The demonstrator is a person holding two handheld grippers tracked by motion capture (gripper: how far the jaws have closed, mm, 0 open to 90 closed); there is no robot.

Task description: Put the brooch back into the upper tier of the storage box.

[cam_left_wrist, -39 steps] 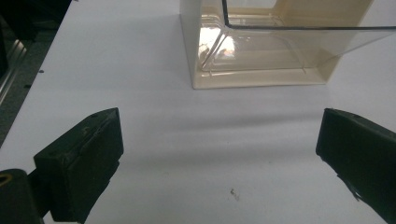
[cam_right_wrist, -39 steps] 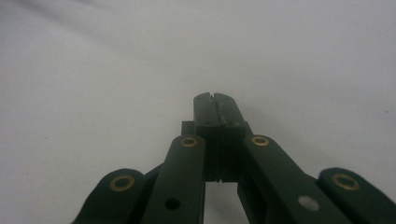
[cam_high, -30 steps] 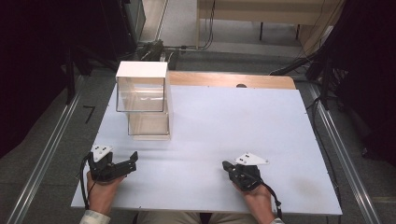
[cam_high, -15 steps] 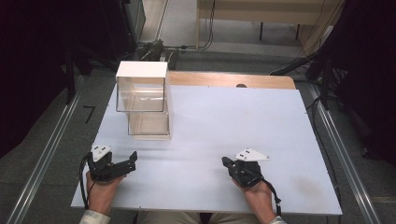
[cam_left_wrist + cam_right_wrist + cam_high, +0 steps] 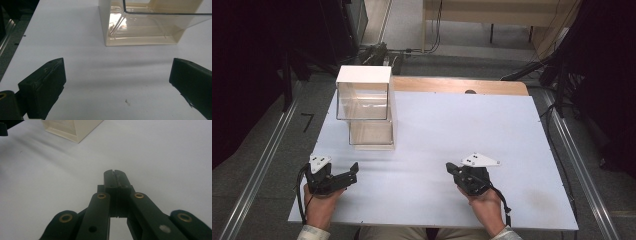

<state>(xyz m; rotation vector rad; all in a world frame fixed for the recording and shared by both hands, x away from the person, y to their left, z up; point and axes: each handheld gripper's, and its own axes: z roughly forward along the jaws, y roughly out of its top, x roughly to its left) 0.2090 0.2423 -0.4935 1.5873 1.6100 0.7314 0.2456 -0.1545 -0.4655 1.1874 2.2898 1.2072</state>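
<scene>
A clear two-level box [image 5: 364, 107] with a white top and a cream base stands at the table's back left. In the left gripper view its cream base [image 5: 140, 41] lies straight ahead, with a clear tray set in it. My left gripper [image 5: 353, 171] rests near the front left edge and points toward the box. Its jaws stand wide apart with bare table between them [image 5: 117, 68]. My right gripper [image 5: 450, 168] hovers a little above the front right of the table. Its jaws are pressed together with nothing in them [image 5: 115, 173]. The box's cream corner [image 5: 72, 130] shows far off to its left.
The white table top [image 5: 472, 125] ends in a wooden strip [image 5: 452, 85] at the back. Metal floor rails [image 5: 257, 170] run along both sides. Cables and dark equipment [image 5: 377, 52] sit on the floor behind the table.
My right gripper has risen slightly off the table, jaws still together. The left gripper and the box have not moved.
</scene>
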